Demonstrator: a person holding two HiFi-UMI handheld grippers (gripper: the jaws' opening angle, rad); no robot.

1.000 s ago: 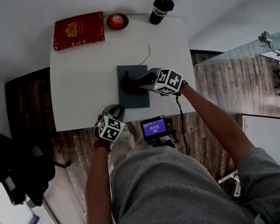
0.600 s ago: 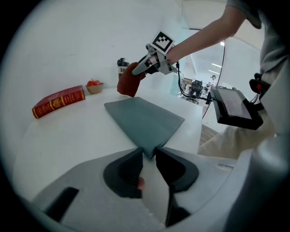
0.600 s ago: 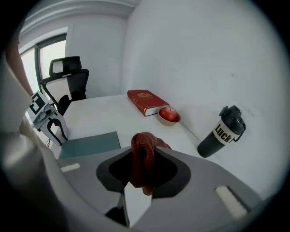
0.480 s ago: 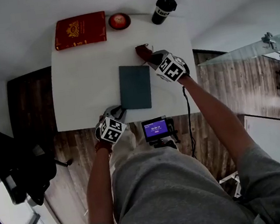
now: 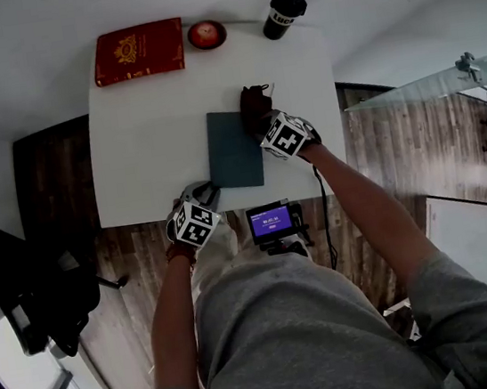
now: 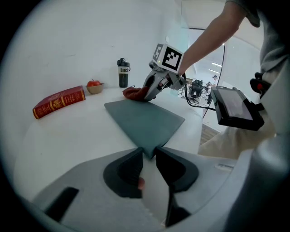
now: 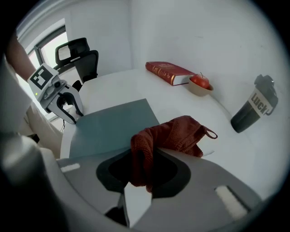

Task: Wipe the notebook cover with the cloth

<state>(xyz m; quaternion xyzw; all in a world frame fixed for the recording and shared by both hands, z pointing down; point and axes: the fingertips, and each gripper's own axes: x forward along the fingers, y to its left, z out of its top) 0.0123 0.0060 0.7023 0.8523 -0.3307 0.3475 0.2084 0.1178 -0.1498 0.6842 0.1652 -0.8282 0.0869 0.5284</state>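
The slate-blue rectangular notebook is finished in one plain colour. The rust-red knitted cloth is shown with a fine ribbed weave. The rectangular tabletop is finished in plain white. The red hardcover book is stamped with a gold emblem. The black cylindrical tumbler is lettered in white. The left gripper and right gripper are moulded in grey with black jaws, and each is fitted with a cube of black-and-white square markers. The plank floor is grained in dark brown.
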